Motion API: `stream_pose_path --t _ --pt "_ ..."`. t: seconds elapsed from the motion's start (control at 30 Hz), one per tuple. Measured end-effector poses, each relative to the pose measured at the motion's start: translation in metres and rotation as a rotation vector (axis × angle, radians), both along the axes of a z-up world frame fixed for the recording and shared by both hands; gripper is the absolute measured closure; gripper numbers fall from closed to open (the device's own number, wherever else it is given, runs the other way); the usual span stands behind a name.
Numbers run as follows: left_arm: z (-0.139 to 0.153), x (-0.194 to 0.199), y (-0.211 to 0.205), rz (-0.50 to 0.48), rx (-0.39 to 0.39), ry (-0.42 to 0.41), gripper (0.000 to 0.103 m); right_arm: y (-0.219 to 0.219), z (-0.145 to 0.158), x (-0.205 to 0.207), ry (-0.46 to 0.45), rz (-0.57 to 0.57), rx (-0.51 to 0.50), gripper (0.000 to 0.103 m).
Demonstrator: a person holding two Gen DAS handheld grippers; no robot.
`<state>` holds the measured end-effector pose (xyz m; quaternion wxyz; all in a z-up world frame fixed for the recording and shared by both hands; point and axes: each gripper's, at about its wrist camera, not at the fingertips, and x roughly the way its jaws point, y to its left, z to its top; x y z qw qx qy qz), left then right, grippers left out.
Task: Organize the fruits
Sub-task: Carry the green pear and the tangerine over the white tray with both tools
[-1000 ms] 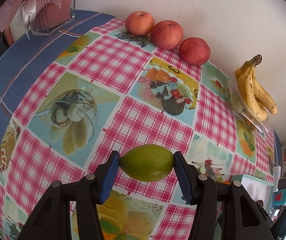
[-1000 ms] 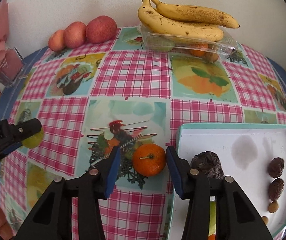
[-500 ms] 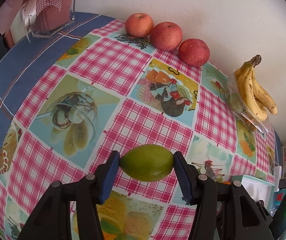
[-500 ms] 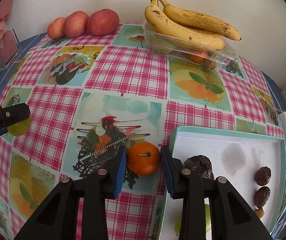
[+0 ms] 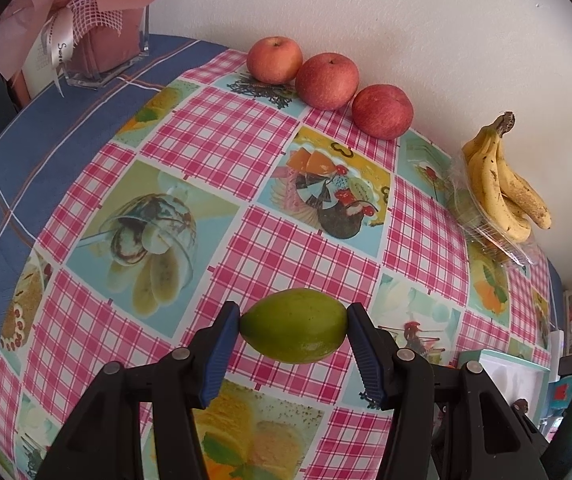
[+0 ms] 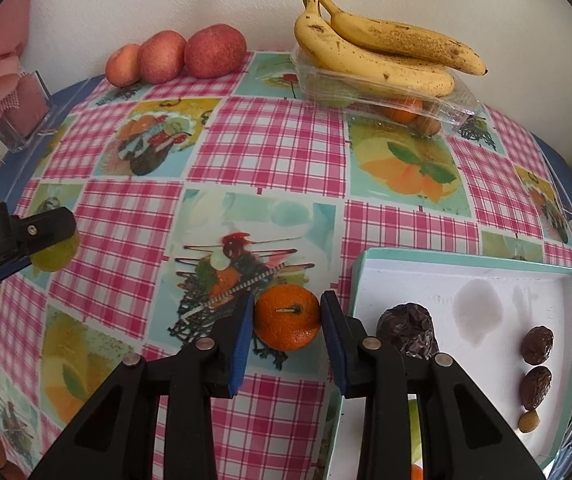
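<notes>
While the left gripper [image 5: 293, 338] jaws clamp the green fruit [image 5: 293, 332] end to end, its long axis lies level. Right gripper [image 6: 287, 320] jaws pinch the orange [image 6: 287, 317], tray [image 6: 465, 258] just right.

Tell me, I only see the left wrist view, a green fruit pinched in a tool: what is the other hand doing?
Observer: While the left tool holds your green fruit, the right tool is closed on a mandarin beside a white tray.
Operator: Anything in the tray?
Observer: Three dark wrinkled fruits, one large, two small.
Operator: What's in the clear box under the bananas?
Observer: An orange fruit shows through its wall.
</notes>
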<state>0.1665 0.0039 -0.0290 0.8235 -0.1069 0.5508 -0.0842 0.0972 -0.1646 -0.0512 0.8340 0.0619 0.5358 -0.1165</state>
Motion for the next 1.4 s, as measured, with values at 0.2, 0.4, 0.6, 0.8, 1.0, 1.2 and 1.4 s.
stream_pose_path --t 0.2,0.4,0.6,0.8,1.0,1.2,1.4 --pt "0.010 -0.006 0.000 -0.001 0.014 -0.023 0.045 -0.001 0.015 -0.006 -0.029 -0.005 0.024 0.068" --pt "0.018 -0.013 -0.002 -0.008 0.020 -0.039 0.045 -0.001 0.028 -0.016 -0.052 -0.002 0.058 0.068" --pt "0.026 -0.020 -0.008 -0.021 0.028 -0.055 0.045 -0.010 0.040 -0.025 -0.075 -0.023 0.077 0.068" --pt "0.031 -0.025 -0.018 -0.041 0.036 -0.066 0.045 -0.028 0.048 -0.033 -0.092 -0.064 0.098 0.068" --pt "0.033 -0.032 -0.036 -0.079 0.028 -0.069 0.045 -0.052 0.057 -0.043 -0.118 -0.116 0.111 0.068" --pt "0.040 -0.045 -0.071 -0.158 0.031 -0.083 0.045 -0.092 0.058 -0.059 -0.120 -0.211 0.113 0.068" --pt "0.045 -0.062 -0.113 -0.259 0.034 -0.090 0.045 -0.137 0.055 -0.083 -0.110 -0.322 0.109 0.068"
